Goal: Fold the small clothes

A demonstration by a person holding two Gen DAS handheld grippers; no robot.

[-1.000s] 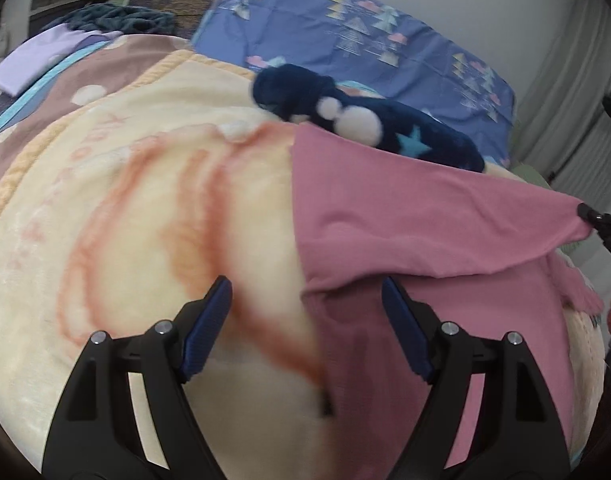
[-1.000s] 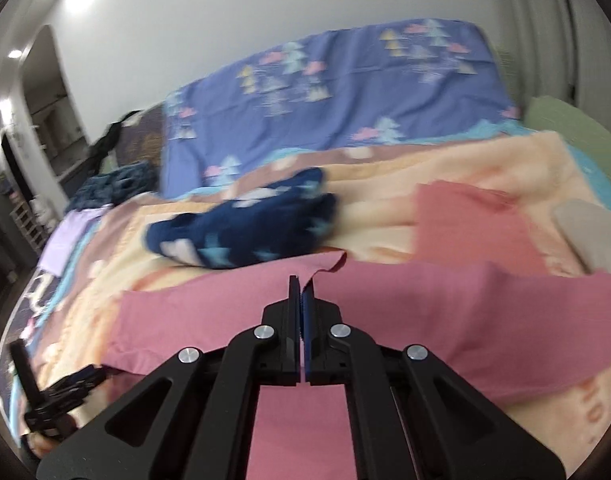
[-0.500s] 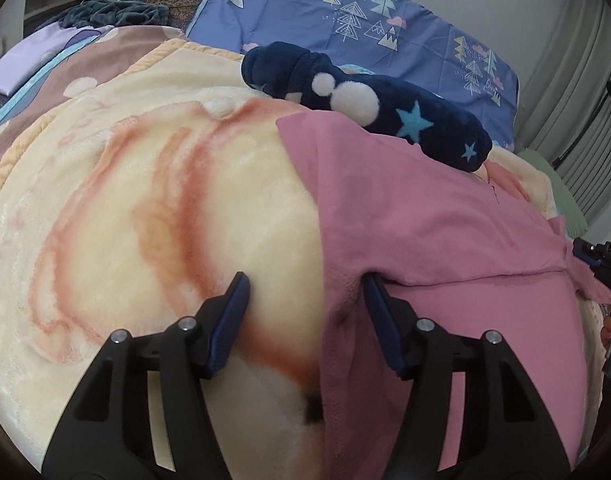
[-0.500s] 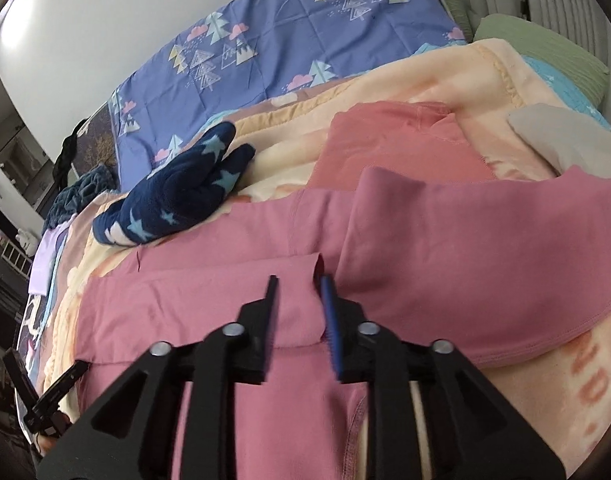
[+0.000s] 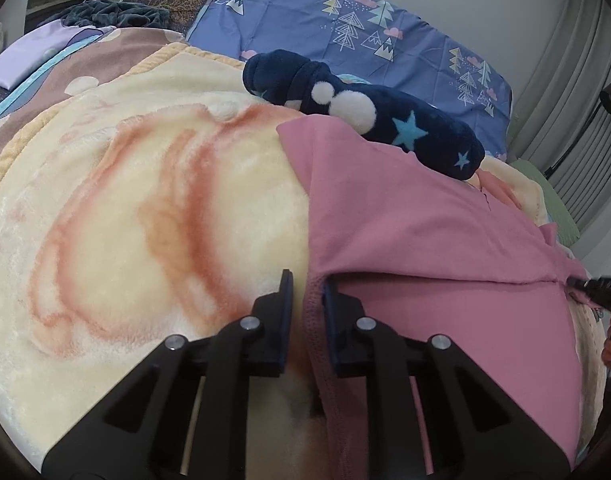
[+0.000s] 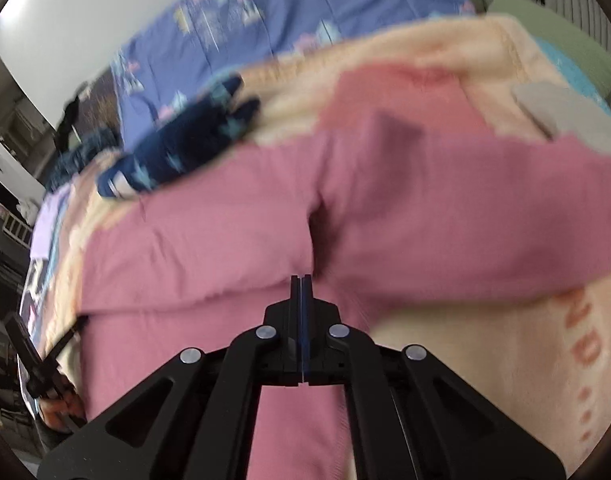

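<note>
The cream fleece blanket (image 5: 125,208) with its orange swirl covers the bed, and the pink garment (image 5: 445,248) lies spread over the blanket's right part, an upper layer folded down across a lower one. At the garment's left side, the left gripper (image 5: 307,292) has just been closing, and its two blue-lined fingers (image 5: 286,312) now stand narrowly apart with the garment's stitched left hem bunched between them; the pads look pressed on that hem where the fold begins. Beyond the garment's far edge, a navy plush item (image 5: 365,116) with pale stars and white pompoms lies across the blanket, touching the pink cloth. Behind it stands a blue pillow (image 5: 345,20) printed with trees. At the garment's right end, the right gripper (image 6: 301,280) has its fingers pressed flat together. Its tips sit at the edge of the folded-over layer, near the dark crease. This view is blurred, so I cannot tell whether any cloth is caught between them.
</note>
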